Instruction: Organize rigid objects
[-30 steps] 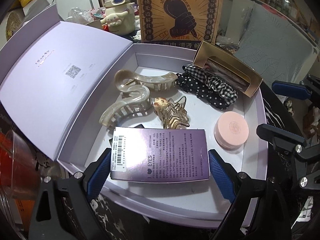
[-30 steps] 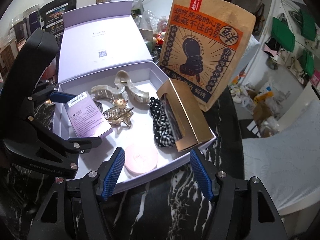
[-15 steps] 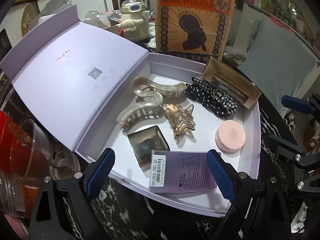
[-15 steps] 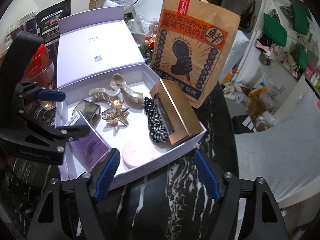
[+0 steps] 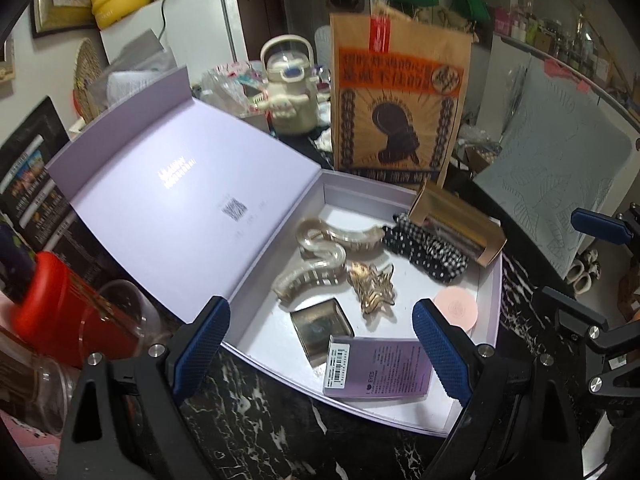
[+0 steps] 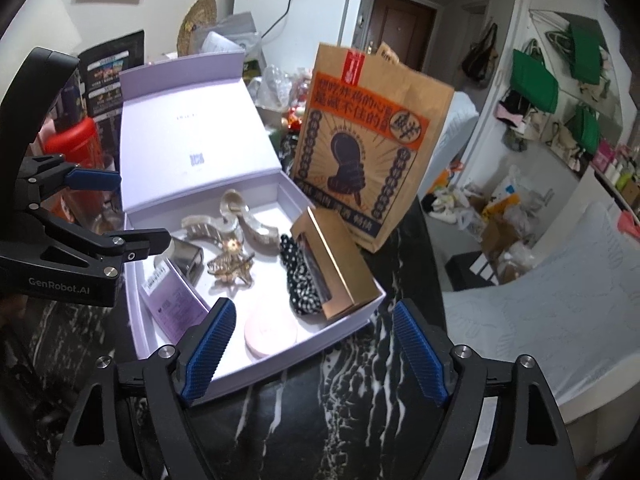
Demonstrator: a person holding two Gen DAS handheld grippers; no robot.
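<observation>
So the biggest thing here is the black marble table (image 6: pixel 304 408), and sitting on it is the lavender box (image 5: pixel 472 396) with its lid (image 5: pixel 172 196) flipped open toward the upper left of the left wrist frame. Behind it, top centre, stands a brown paper bag (image 6: pixel 372 140). Inside the box everything's pretty much parked already: a gold carton (image 5: pixel 460 228) leaning on the far right wall, a black-and-white scrunchie (image 5: pixel 428 252) just beside it, two pearly claw clips (image 5: pixel 320 256) in the middle, a purple card box (image 5: pixel 380 368) at the near edge overlapping a small metal tin (image 5: pixel 320 326), a gold claw clip (image 5: pixel 372 288), and a pink round compact (image 5: pixel 458 306) lower right. Left gripper (image 5: pixel 320 356) hangs over the near edge of the box, jaws wide apart, nothing in them. Right gripper (image 6: pixel 316 348) sits over the near corner by the compact, jaws opening, and nothing between them either. My read: the placing step looks finished and both are clear of the box. Next move probably calls for either hunting down any leftover rigid item or swinging that lid shut, which means getting a gripper round to the lid's free edge.
</observation>
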